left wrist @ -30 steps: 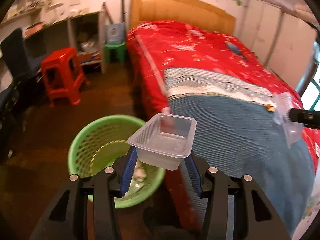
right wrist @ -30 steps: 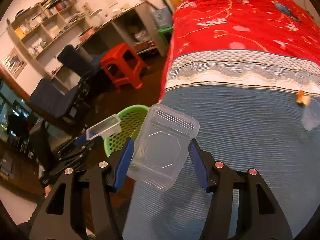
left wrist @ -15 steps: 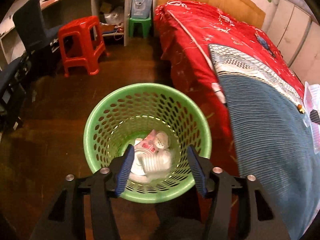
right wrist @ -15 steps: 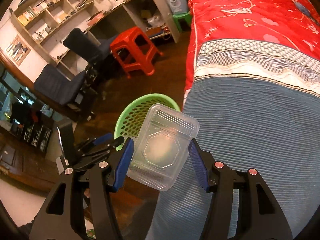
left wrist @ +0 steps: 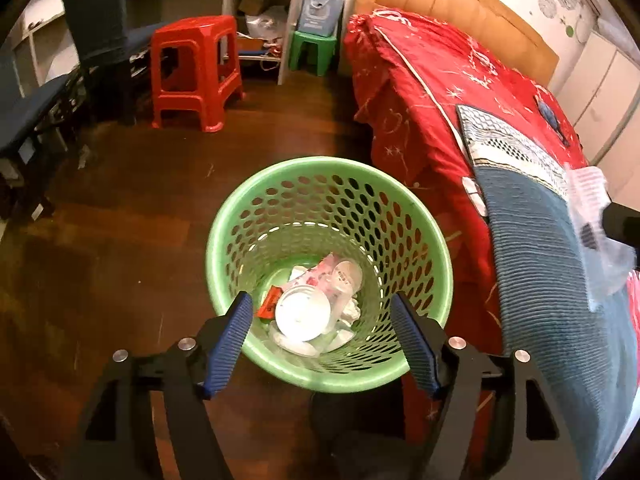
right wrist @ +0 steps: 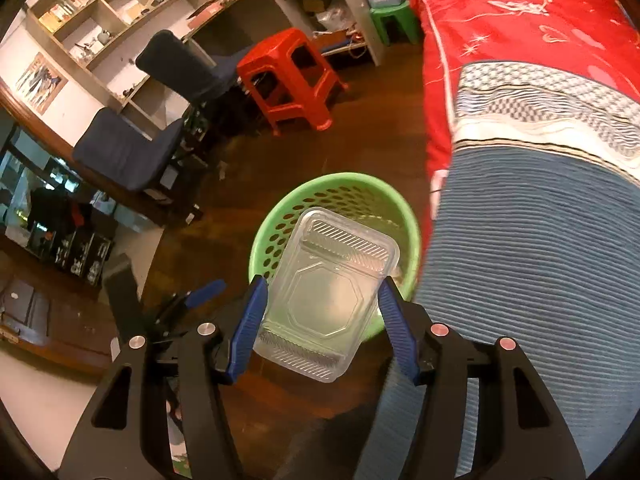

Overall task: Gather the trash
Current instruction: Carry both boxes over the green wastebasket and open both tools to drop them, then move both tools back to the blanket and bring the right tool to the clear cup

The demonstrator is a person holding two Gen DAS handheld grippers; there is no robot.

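A green perforated waste basket stands on the wooden floor beside the bed and holds several pieces of trash. My left gripper is open and empty, right above the basket's near rim. My right gripper is shut on a clear plastic lid and holds it above the basket. The lid also shows at the right edge of the left wrist view. The left gripper shows in the right wrist view, low at the left.
A bed with a red quilt and a blue blanket runs along the right. A red stool, a small green stool, dark chairs and desk shelves stand at the back left.
My left gripper let go of the clear plastic tray and opened; it has tilted down over the basket. My right gripper has carried the clear lid from over the bed to above the basket.
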